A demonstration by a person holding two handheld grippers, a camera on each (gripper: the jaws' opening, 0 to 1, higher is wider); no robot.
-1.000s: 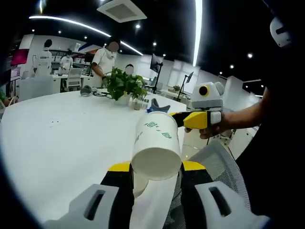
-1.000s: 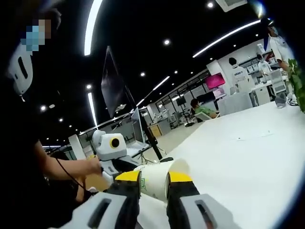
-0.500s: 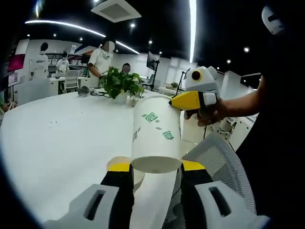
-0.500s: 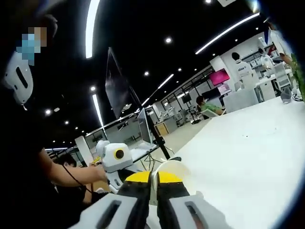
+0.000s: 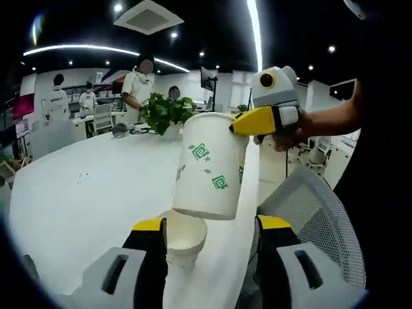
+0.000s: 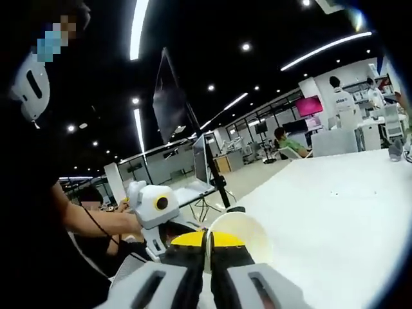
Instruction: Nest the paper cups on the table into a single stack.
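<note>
Cups are the main things we see in both views. In the left gripper view, a paper cup [image 5: 209,164] with green marks hangs in the centre of the frame, mouth upward and a little tilted. The right gripper [image 5: 239,125] comes in from the right side and pinches the rim of this cup with its yellow jaws; a hand [image 5: 286,132] holds that gripper. Below the raised cup, a second cup [image 5: 185,236] sits on the white table [image 5: 84,193], between the two jaws of the left gripper [image 5: 209,233]. These jaws stand apart on both sides of the second cup, and we cannot tell if they touch it.

In the right gripper view, the right gripper [image 6: 206,241] is at the bottom centre with its jaws pressed together on the rim of the paper cup [image 6: 241,232], whose open mouth faces the camera. The left gripper [image 6: 154,219] is at the lower left of the frame, held by a person's hand [image 6: 125,222].

In the upper left of the left gripper view, a green plant [image 5: 166,111] stands on the far part of the table, and some people [image 5: 138,84] stand behind it.
</note>
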